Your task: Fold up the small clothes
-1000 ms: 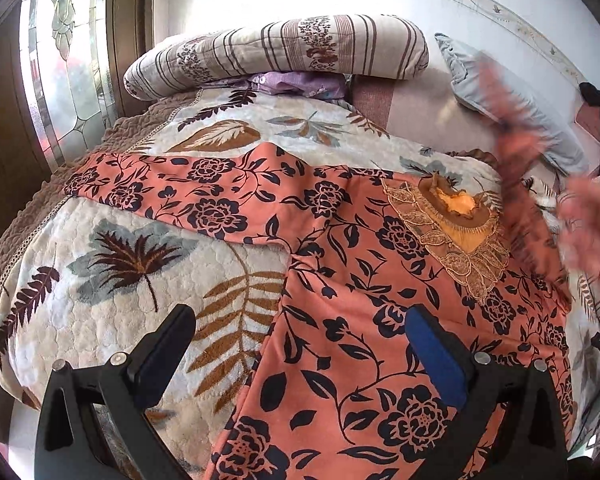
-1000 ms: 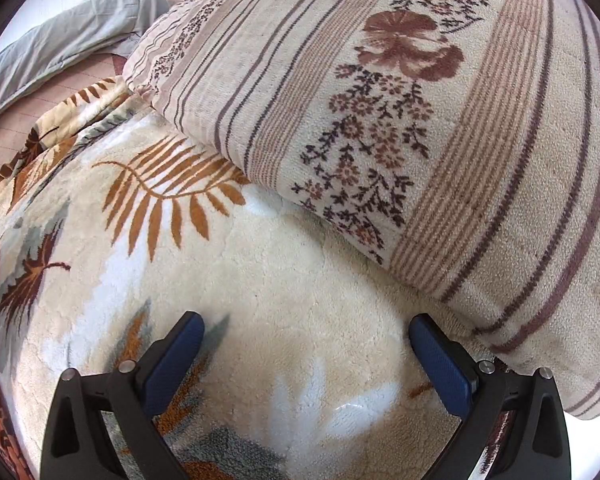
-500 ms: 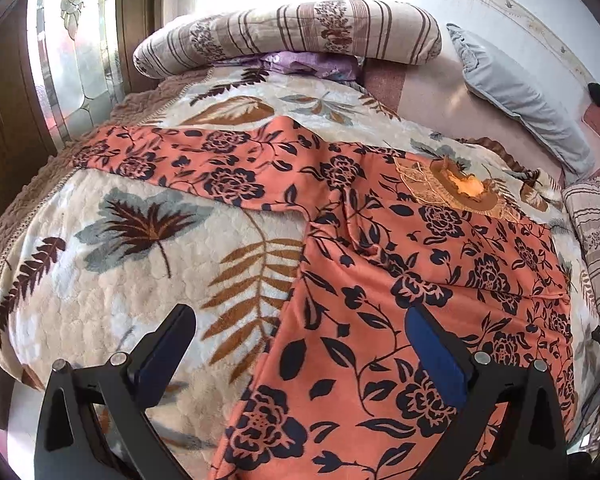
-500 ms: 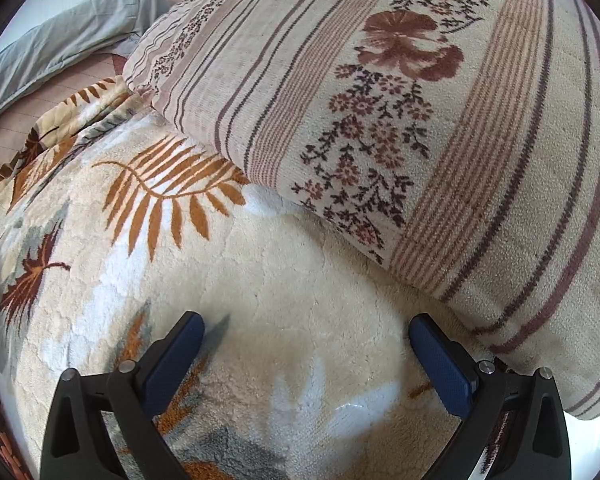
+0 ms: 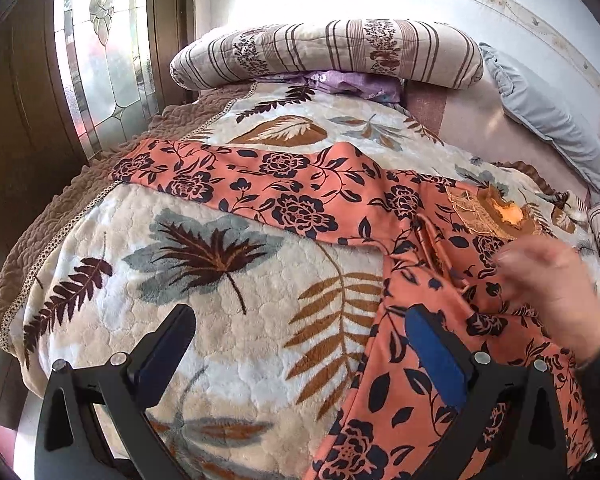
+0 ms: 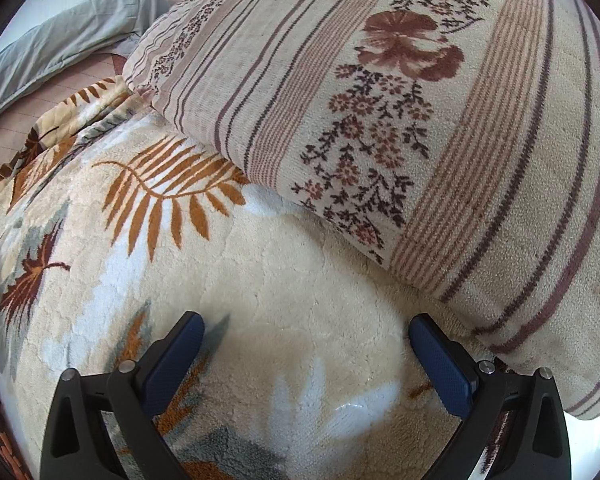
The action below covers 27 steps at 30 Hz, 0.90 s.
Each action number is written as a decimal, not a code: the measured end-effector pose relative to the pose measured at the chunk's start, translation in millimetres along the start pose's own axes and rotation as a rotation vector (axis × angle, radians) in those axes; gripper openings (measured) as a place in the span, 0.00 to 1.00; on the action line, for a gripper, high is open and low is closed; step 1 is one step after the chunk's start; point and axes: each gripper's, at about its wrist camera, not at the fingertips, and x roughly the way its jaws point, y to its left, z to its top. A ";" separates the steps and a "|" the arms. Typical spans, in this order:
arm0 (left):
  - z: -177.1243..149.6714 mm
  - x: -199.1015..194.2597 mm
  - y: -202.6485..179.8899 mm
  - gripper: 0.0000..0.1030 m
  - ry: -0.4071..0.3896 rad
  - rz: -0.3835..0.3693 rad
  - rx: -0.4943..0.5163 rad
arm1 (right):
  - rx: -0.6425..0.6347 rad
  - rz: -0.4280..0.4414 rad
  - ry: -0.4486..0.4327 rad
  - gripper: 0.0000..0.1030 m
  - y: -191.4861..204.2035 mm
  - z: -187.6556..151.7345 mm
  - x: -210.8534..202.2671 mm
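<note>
Orange floral garment (image 5: 300,196) stretches toward ten o'clock on the bed; left gripper (image 5: 300,356), released, nearest; right gripper (image 6: 306,360) released, empty.

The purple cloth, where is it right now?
In the left wrist view, the purple cloth sits at the far end of the bed, tucked under the striped pillow and above the leaf-print blanket.

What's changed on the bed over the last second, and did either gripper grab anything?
A bare hand came back in at the right and is bunching the orange floral garment near its middle. Neither gripper took hold: the left gripper and right gripper stay open, and the striped pillow is unmoved.
</note>
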 end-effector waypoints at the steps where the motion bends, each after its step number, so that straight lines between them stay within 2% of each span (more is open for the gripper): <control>1: 0.6 1.3 -1.9 1.00 -0.004 -0.011 -0.011 | 0.000 0.000 0.000 1.00 -0.2 -0.2 0.2; 7: -3.1 -8.2 -26.8 1.00 0.001 -0.061 -0.004 | 0.000 -0.002 0.000 1.00 1.2 -0.3 -2.0; 11: -6.9 -14.2 -34.6 1.00 0.004 -0.053 0.022 | 0.000 -0.002 -0.001 1.00 1.2 -0.3 -2.0; 14: -8.6 -20.7 -32.6 1.00 -0.017 -0.038 0.043 | 0.000 -0.002 -0.001 1.00 1.4 -0.3 -2.0; 18: -7.6 -19.5 -26.5 1.00 0.005 -0.049 0.039 | 0.000 -0.003 -0.001 1.00 1.4 -0.3 -2.1; 22: -10.6 -29.6 -15.2 1.00 0.015 -0.069 -0.031 | 0.000 -0.003 -0.002 1.00 1.5 -0.4 -2.1; 27: -18.4 -50.6 -5.6 1.00 0.003 -0.045 -0.027 | 0.006 0.004 0.007 1.00 1.3 2.9 0.8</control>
